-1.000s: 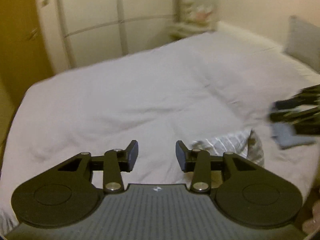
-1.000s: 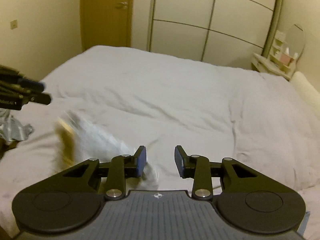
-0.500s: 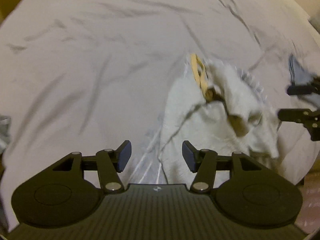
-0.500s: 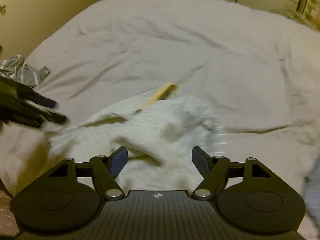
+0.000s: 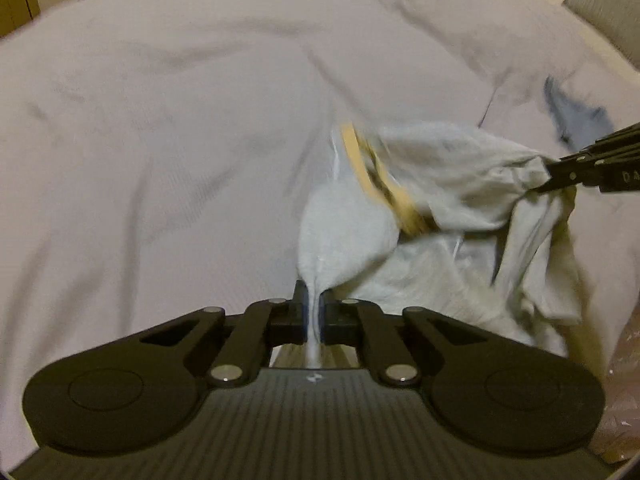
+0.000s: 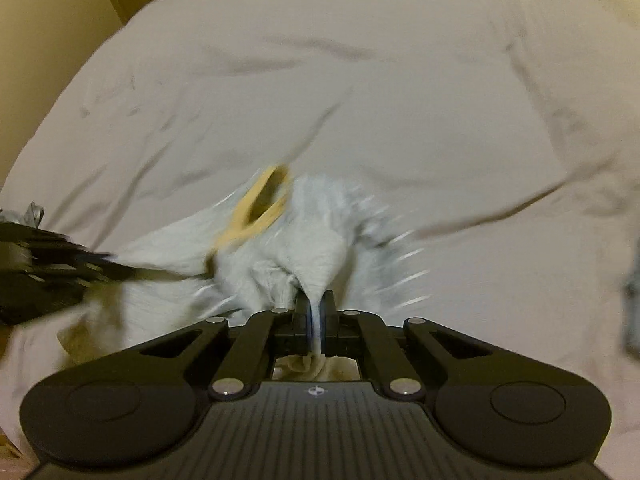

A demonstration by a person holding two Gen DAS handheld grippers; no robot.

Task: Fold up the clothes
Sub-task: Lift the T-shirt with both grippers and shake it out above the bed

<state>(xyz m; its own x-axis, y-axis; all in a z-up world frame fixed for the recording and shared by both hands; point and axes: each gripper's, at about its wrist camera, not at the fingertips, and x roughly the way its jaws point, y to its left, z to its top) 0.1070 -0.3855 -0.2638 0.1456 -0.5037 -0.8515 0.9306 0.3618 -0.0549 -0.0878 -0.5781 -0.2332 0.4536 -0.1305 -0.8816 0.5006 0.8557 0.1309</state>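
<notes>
since half a second ago both sets of jaws have closed on cloth. left gripper [image 5: 314,314] and right gripper [image 6: 316,320] each pinch a bunched edge of the pale shirt [image 5: 440,208], crumpled near the bed's [image 5: 160,140] front edge. judged light, limp, prone to bunching; better held at hem corners or shoulders.

Each wrist view looks forward along own tool, close over bed [image 5: 160,140]; both share garment [image 5: 460,200].
</notes>
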